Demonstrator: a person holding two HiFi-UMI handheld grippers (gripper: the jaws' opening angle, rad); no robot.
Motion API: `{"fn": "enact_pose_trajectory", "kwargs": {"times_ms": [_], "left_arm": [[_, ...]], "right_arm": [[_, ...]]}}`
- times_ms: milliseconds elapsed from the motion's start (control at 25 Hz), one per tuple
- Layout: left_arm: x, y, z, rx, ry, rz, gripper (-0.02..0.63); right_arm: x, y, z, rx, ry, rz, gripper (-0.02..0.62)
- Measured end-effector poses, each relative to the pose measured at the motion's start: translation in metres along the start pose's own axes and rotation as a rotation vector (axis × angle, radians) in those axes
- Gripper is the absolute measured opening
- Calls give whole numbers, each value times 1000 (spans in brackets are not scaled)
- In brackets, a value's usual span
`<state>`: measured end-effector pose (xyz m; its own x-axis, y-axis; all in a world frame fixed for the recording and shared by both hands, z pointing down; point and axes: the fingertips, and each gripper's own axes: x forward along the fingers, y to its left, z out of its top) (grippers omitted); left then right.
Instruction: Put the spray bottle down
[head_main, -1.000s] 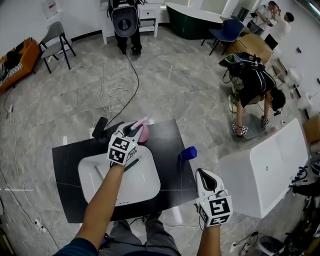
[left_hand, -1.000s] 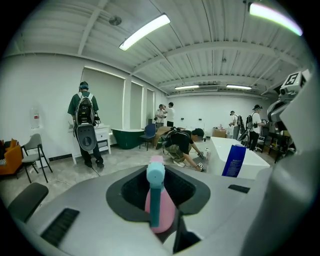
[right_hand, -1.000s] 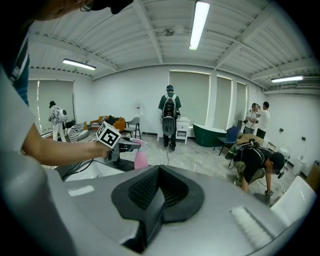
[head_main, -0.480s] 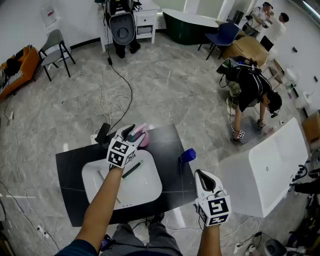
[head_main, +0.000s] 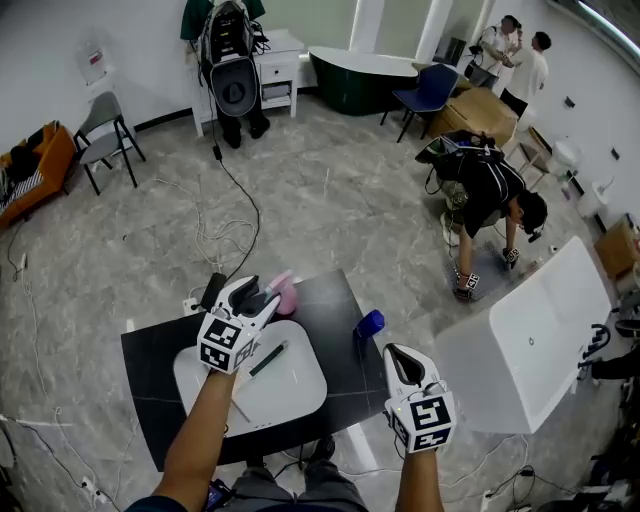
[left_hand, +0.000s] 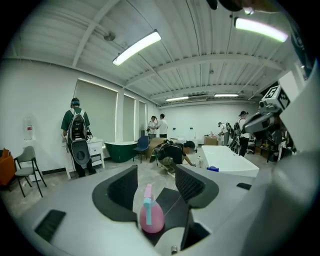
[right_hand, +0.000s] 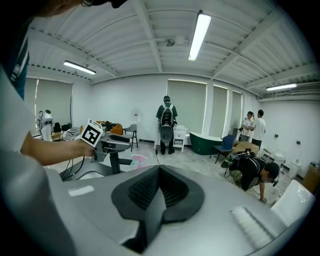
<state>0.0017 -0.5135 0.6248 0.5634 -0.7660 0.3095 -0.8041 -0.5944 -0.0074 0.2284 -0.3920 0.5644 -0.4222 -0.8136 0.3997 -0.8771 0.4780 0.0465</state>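
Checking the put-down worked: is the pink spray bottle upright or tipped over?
Upright: the pink spray bottle stands on its round base on the black table, spray head on top.

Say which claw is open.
The left claw: its jaws have just been opening and stand apart, clear of the pink spray bottle. The right claw is shut.

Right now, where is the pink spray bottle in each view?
Head view: bottle at centre, far edge of the black table.
Left gripper view: bottom centre.
Right gripper view: faint pink patch left of centre, probably it.
Shared landmark: the green tub, by the far wall.
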Motion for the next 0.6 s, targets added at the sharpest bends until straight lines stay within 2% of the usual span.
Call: {"fn": "enact_pose_trajectory", "kwargs": {"times_ms": [160,440,600], "left_arm": [[-40,-20,37,42,-56,-36,210],[-116,-50,89,93,-146,-115,47],[-154,-68,107,119,-178,-144,6]], "right_arm": [[-15,7,22,-7,-24,-13,9],[-46,29,60,-15,-80,-24,9],[-68,42,75,-32,-114,-26,11]]}}
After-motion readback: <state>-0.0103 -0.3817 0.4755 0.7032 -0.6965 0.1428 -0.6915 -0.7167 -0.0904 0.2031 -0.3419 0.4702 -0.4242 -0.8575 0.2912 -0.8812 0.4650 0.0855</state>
